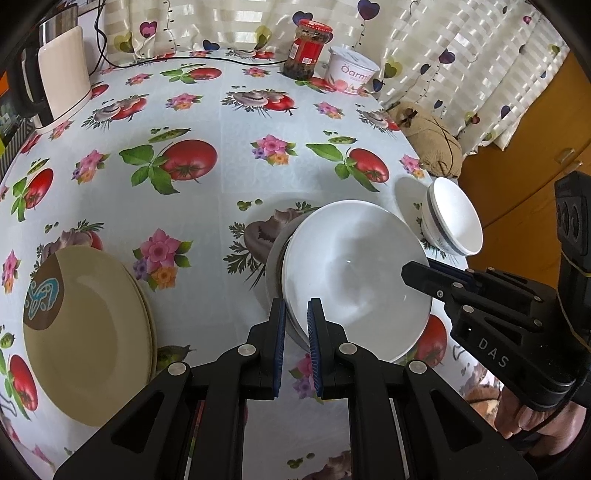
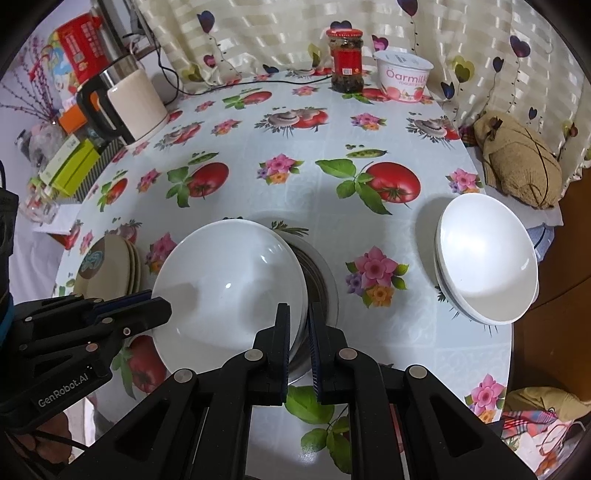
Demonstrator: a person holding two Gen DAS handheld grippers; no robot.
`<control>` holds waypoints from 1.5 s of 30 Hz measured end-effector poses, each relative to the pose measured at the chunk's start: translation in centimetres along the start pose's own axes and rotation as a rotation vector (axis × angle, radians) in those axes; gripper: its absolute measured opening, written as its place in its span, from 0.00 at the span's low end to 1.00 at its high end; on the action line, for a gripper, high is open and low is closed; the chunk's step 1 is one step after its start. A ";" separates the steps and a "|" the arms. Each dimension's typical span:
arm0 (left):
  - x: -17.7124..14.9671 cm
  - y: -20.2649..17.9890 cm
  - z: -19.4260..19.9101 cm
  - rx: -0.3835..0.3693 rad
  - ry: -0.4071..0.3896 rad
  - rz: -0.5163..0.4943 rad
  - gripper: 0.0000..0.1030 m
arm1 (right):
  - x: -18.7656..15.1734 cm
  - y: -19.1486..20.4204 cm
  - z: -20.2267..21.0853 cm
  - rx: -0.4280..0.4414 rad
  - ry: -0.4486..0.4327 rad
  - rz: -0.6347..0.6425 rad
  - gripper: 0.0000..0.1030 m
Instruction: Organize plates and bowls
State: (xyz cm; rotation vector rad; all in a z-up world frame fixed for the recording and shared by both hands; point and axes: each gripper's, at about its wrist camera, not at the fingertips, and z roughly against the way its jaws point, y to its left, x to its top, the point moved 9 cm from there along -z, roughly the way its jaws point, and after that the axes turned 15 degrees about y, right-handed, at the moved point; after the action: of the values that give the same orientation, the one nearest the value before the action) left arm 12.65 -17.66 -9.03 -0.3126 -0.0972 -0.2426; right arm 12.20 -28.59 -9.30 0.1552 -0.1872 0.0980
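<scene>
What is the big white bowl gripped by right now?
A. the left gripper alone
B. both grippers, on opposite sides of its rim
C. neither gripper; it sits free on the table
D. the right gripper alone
B: the left gripper clamps the rim of the big white bowl on one side, and the right gripper clamps the opposite side, above a metal bowl.

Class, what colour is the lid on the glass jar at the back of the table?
Red lid; right wrist view.
</scene>
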 end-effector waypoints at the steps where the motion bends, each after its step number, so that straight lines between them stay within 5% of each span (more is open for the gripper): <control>1: 0.0 0.0 0.0 -0.001 0.001 0.000 0.12 | 0.0 0.0 -0.1 -0.001 0.001 0.000 0.10; 45: 0.9 0.7 1.5 -0.038 -0.092 -0.003 0.12 | 0.5 -0.4 0.5 0.024 -0.030 -0.003 0.20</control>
State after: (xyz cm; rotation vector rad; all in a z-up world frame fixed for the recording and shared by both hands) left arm 13.64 -16.80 -7.71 -0.3615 -0.1843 -0.2329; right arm 12.62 -29.03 -8.82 0.1805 -0.2158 0.0951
